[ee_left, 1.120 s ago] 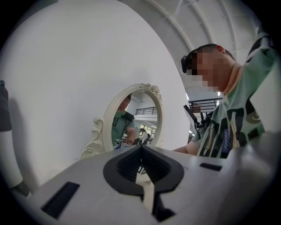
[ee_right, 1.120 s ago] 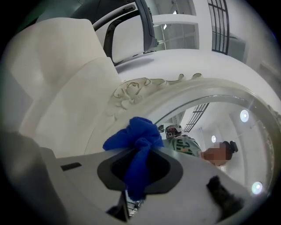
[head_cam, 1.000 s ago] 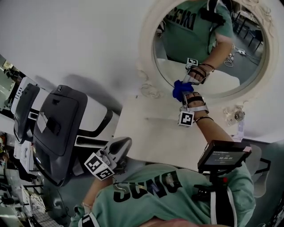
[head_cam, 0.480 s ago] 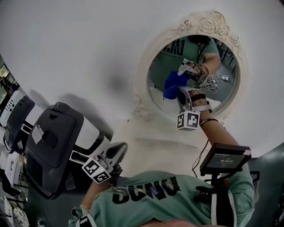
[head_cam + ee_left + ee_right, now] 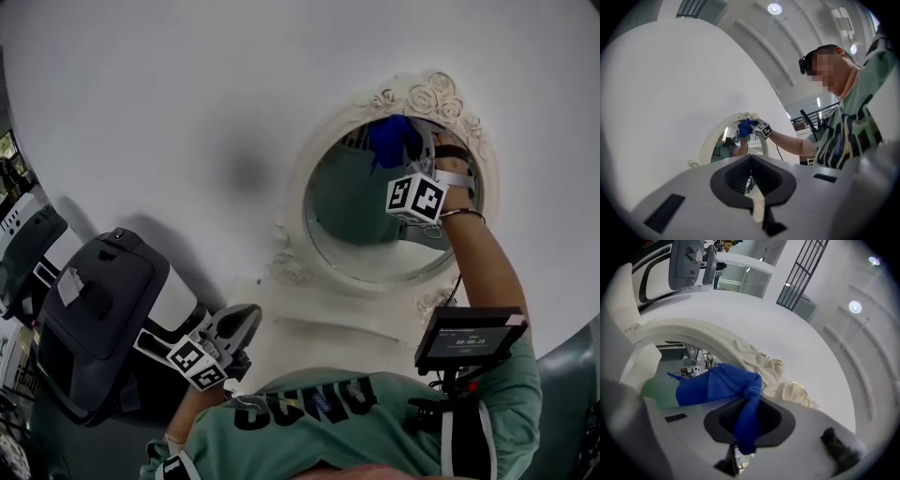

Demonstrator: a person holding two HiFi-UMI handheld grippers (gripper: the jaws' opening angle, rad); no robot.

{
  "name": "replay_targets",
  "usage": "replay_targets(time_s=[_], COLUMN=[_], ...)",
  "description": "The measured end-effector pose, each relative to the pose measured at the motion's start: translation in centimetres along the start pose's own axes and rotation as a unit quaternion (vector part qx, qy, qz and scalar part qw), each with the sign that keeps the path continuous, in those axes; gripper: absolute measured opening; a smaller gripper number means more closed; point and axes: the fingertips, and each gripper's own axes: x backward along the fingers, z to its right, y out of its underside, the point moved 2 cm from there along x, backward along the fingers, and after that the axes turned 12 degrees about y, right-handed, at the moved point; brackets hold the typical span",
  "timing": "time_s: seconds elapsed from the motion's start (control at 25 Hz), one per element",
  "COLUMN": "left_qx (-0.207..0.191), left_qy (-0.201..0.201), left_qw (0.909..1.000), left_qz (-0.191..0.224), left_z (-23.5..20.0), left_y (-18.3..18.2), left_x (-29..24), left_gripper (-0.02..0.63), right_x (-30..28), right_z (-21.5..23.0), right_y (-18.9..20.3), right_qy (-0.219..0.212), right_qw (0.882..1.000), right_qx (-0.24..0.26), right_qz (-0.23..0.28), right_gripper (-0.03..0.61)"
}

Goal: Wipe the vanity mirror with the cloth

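Right claw with cloth risen to mirror top

Count taken from the head view unless noted.

- Mirror: one, oval, white carved frame, at 1 o'clock.
- Cloth: one, blue, at 12 o'clock on the mirror.
- Grippers: two. Right gripper at 1 o'clock, left gripper at 7 o'clock.
- Marker cubes: two, one per gripper, upper cube and lower cube.
- Screen: one, at 4 o'clock.
- Exercise machines with dark consoles: two, near machine at 8 o'clock, far machine at 9 o'clock.
- Round ceiling lights, right gripper view: two, lower light and upper light, both at 2 o'clock.
- People: one.
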Motion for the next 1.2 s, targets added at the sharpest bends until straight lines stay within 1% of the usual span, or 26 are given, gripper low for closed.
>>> replay_targets(time_s=[0.16,0.4,0.48,0.56,0.64,0.72,0.84,0.92,1.0,1.08,1.12,1.16,1.2], left_qx=[-0.002,0.008,0.016,0.021,0.029,0.045,0.076,0.089,0.096,0.101,0.103,0.105,0.108], left_qy=[-0.004,0.002,0.007,0.010,0.011,0.008,-0.001,-0.003,-0.005,-0.009,-0.012,-0.017,-0.021], left_qw=[1.0000,0.9999,0.9998,0.9996,0.9992,0.9982,0.9947,0.9923,0.9903,0.9883,0.9873,0.9863,0.9855], left_qz=[0.004,-0.007,-0.013,-0.018,-0.025,-0.039,-0.069,-0.086,-0.100,-0.114,-0.121,-0.126,-0.130], left_z=[-0.2,0.0,0.3,0.3,0.0,-0.2,-0.2,-0.1,0.1,0.4,0.5,0.6,0.6], left_y=[-0.3,0.2,0.5,0.9,1.3,2.4,4.5,5.5,6.1,6.6,6.8,7.1,7.3], left_x=[0.0,-0.6,-1.0,-1.3,-1.6,-1.3,-0.1,0.0,-0.4,-0.5,-0.3,0.1,0.5], left_gripper=[0.009,0.009,0.010,0.009,0.009,0.010,0.009,0.009,0.009,0.009,0.009,0.011,0.009], right_x=[-0.3,-0.1,0.8,2.4,4.5,7.8,14.4,18.8,22.8,26.3,27.6,28.4,28.8], right_z=[-0.3,-1.1,-2.5,-5.0,-8.8,-14.2,-23.9,-30.2,-36.2,-41.1,-42.7,-43.7,-44.1], right_y=[0.1,0.1,0.1,0.1,0.3,0.5,0.1,0.4,1.4,2.7,3.2,3.7,3.9], right_qy=[0.013,0.001,-0.009,-0.022,-0.041,-0.074,-0.150,-0.212,-0.273,-0.328,-0.344,-0.351,-0.351], right_qw=[1.000,1.000,0.999,0.999,0.998,0.995,0.987,0.976,0.961,0.943,0.938,0.936,0.936], right_qx=[0.021,0.024,0.029,0.038,0.049,0.058,0.046,0.037,0.045,0.047,0.044,0.040,0.037], right_qz=[-0.008,-0.017,-0.015,-0.006,0.005,0.016,0.022,0.022,0.021,0.012,0.004,-0.003,-0.009], right_gripper=[0.050,0.049,0.049,0.049,0.049,0.049,0.049,0.049,0.049,0.049,0.049,0.049,0.049])
